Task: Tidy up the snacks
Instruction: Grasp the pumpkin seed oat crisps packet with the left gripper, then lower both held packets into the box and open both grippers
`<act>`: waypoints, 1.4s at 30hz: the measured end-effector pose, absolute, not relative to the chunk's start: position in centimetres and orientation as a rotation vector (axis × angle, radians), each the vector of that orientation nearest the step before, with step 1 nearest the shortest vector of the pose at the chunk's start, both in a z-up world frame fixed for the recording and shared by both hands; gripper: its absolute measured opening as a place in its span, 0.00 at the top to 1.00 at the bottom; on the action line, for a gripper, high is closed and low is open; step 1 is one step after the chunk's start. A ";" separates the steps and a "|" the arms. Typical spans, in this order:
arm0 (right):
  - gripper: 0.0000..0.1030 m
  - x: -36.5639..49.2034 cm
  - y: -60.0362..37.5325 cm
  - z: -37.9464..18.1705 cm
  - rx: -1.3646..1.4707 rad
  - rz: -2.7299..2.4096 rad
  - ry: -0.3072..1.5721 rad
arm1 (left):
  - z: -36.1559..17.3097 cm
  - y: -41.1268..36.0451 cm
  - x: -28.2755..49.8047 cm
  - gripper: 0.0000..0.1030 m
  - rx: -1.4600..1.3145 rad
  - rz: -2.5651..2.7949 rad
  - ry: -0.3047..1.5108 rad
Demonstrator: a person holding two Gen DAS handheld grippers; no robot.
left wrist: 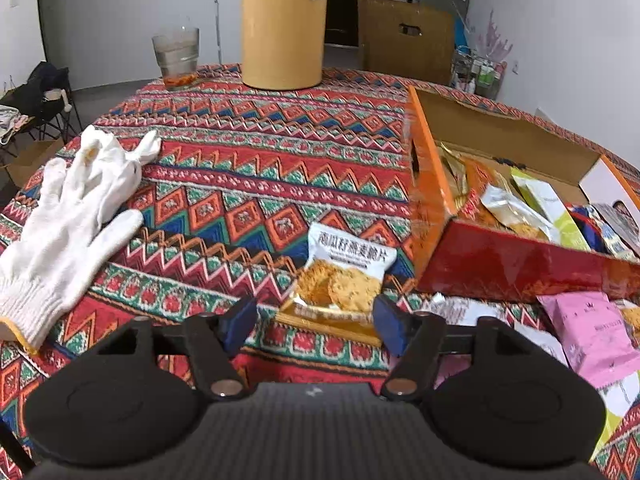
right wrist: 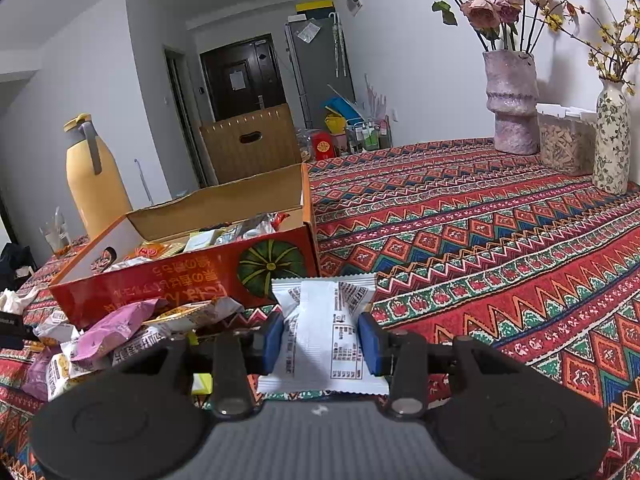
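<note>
My left gripper (left wrist: 316, 322) is open, its blue pads either side of the near end of a white and gold oat-crisp packet (left wrist: 340, 276) lying on the patterned tablecloth. The orange-red snack box (left wrist: 500, 260), holding several packets, stands just right of it. My right gripper (right wrist: 322, 342) is shut on a white snack packet (right wrist: 324, 320), held in front of the same box (right wrist: 180, 280). A pile of loose packets (right wrist: 116, 332), one pink, lies left of it by the box front; the pink packet also shows in the left wrist view (left wrist: 588, 332).
A white cotton glove (left wrist: 76, 208) lies at the left. A yellow thermos (left wrist: 282, 24) and a glass (left wrist: 176, 56) stand at the far edge. Two flower vases (right wrist: 512, 100) and a clear container (right wrist: 564, 140) stand at the far right. Tablecloth (right wrist: 500, 240) lies right of the box.
</note>
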State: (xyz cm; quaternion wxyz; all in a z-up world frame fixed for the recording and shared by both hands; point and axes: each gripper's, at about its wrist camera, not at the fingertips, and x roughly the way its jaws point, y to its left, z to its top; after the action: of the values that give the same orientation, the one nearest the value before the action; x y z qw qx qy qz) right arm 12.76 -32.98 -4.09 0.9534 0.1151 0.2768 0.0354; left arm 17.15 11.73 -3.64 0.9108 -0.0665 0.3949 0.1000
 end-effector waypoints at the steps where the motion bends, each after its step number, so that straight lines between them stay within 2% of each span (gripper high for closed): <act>1: 0.61 12.8 -33.0 -4.1 0.233 0.072 0.562 | -3.6 11.7 17.4 0.33 -0.139 0.207 0.810; 2: 0.61 12.8 -33.0 -4.1 0.233 0.071 0.562 | -3.6 11.7 17.7 0.30 -0.142 0.208 0.811; 10: 0.61 12.7 -33.3 -4.2 0.234 0.057 0.563 | -4.8 11.2 19.6 0.30 -0.131 0.207 0.834; 13: 0.61 12.8 -33.2 -4.3 0.234 0.058 0.566 | -5.2 11.3 19.8 0.34 -0.136 0.201 0.842; 15: 0.61 12.9 -33.1 -4.3 0.233 0.061 0.567 | -5.3 11.3 19.7 0.41 -0.133 0.192 0.833; 16: 0.61 12.9 -33.1 -4.3 0.233 0.063 0.568 | -5.3 11.3 19.7 0.49 -0.130 0.183 0.829; 19: 0.61 13.0 -33.0 -4.3 0.231 0.068 0.570 | -5.2 11.2 19.5 0.55 -0.131 0.167 0.824; 27: 0.61 12.8 -32.7 -4.1 0.227 0.083 0.566 | -4.4 11.4 18.1 0.56 -0.119 0.185 0.804; 42: 0.61 13.4 -30.5 -0.7 0.207 0.145 0.478 | 0.6 9.7 15.5 0.56 -0.107 0.173 0.646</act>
State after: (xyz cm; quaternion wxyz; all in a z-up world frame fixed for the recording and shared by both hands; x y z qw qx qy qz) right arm 13.38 -30.47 -0.65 0.9637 0.1022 0.2361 0.0715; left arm 15.50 9.72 0.56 0.9433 -0.0523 0.3166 0.0850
